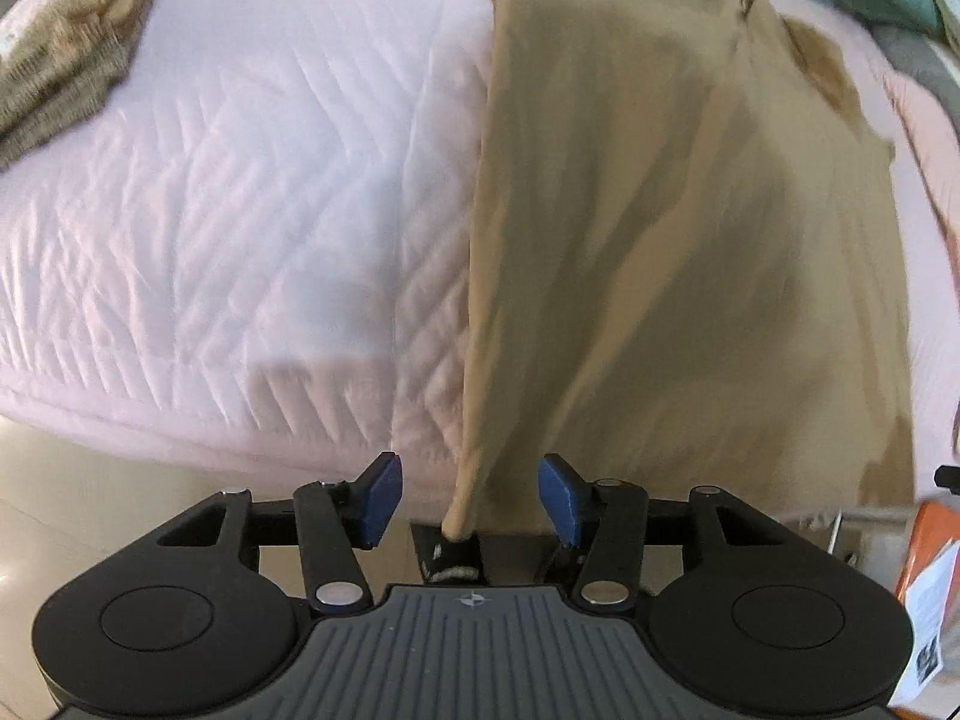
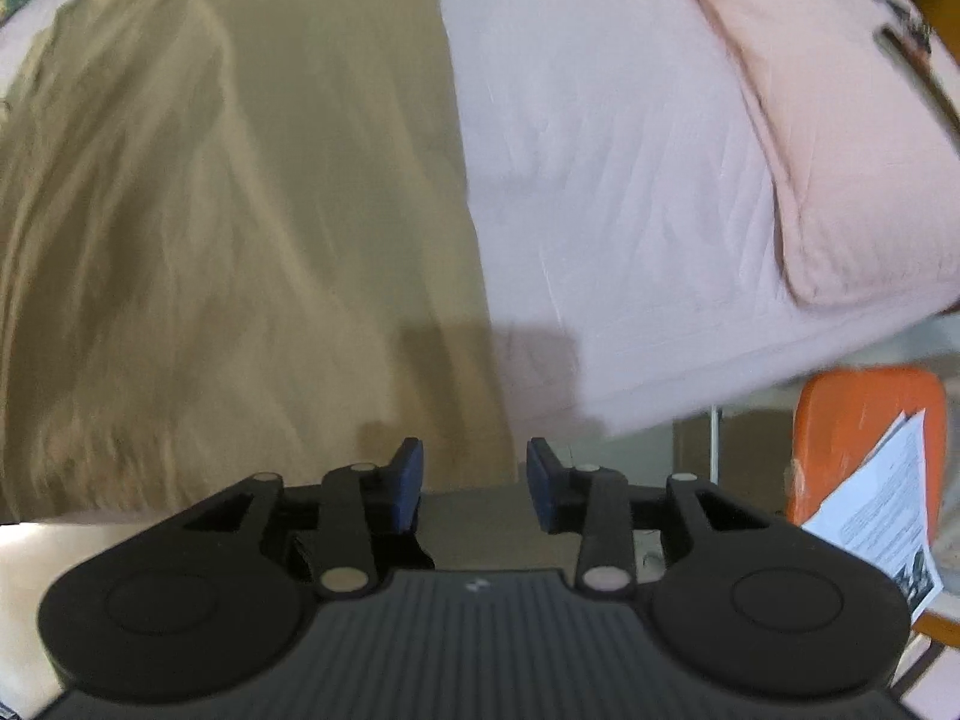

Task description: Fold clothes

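tan cloth lies spread lengthwise on the pale pink quilted bed, its near end hanging over the bed's edge. left tool points down with blue pads apart; a fold of the cloth's edge runs between them, neither pad pressing it. right tool also stands parted over the cloth's near corner, holding nothing. a brown patterned garment sits at the bed's far left; an orange chair with papers stands beside the bed.

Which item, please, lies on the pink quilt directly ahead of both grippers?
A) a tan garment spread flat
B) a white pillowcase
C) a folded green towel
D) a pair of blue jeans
A: the tan garment lies spread across the pink quilt in both wrist views.
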Tool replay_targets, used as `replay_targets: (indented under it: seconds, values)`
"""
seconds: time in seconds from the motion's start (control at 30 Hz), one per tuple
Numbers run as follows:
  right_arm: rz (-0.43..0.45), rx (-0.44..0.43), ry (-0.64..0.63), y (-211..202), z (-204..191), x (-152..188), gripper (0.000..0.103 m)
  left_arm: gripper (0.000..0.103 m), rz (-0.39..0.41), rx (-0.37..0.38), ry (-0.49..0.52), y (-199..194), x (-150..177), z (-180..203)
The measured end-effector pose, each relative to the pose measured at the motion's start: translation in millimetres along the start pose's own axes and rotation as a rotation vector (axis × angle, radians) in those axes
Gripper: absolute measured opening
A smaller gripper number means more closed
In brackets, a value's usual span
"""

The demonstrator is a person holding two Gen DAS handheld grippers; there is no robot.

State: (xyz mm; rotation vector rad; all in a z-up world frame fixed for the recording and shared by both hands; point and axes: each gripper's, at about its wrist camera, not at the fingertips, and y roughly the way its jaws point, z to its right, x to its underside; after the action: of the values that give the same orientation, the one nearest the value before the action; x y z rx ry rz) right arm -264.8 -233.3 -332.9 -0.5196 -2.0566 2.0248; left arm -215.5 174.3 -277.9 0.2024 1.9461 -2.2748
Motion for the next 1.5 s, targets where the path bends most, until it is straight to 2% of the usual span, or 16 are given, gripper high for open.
replay_targets:
  seconds: [0.27, 0.4, 0.57, 0.77, 1.03, 1.13, 1.27, 1.37, 1.5]
  values:
    - [0.148, -0.037, -0.054, -59, -42, -59, 0.045, 0.052, 0.143, -0.01, -0.001, -49, -65, 1]
    - [0.228, -0.048, -0.09, -88, -66, -95, 0.047, 0.052, 0.221, -0.003, 0.011, -64, -112, 1]
    - [0.325, -0.094, -0.173, -102, -103, -146, 0.048, 0.052, 0.3, -0.016, 0.007, -61, -180, 7]
    - [0.382, -0.143, -0.296, -74, -160, -221, 0.048, 0.052, 0.285, -0.119, 0.04, -4, -247, 32]
    - [0.378, -0.238, -0.407, -12, -215, -337, 0.048, 0.052, 0.245, -0.224, 0.003, 70, -311, 22]
    - [0.377, -0.255, -0.454, 4, -241, -364, 0.048, 0.052, 0.244, -0.22, -0.042, 88, -327, 10]
    - [0.361, -0.254, -0.512, 27, -281, -386, 0.048, 0.052, 0.208, -0.214, -0.028, 116, -346, 4]
    - [0.332, -0.25, -0.51, 41, -297, -400, 0.048, 0.053, 0.183, -0.198, -0.04, 134, -356, -3]
    - [0.314, -0.227, -0.49, 50, -305, -415, 0.049, 0.054, 0.192, -0.102, -0.038, 137, -363, -6]
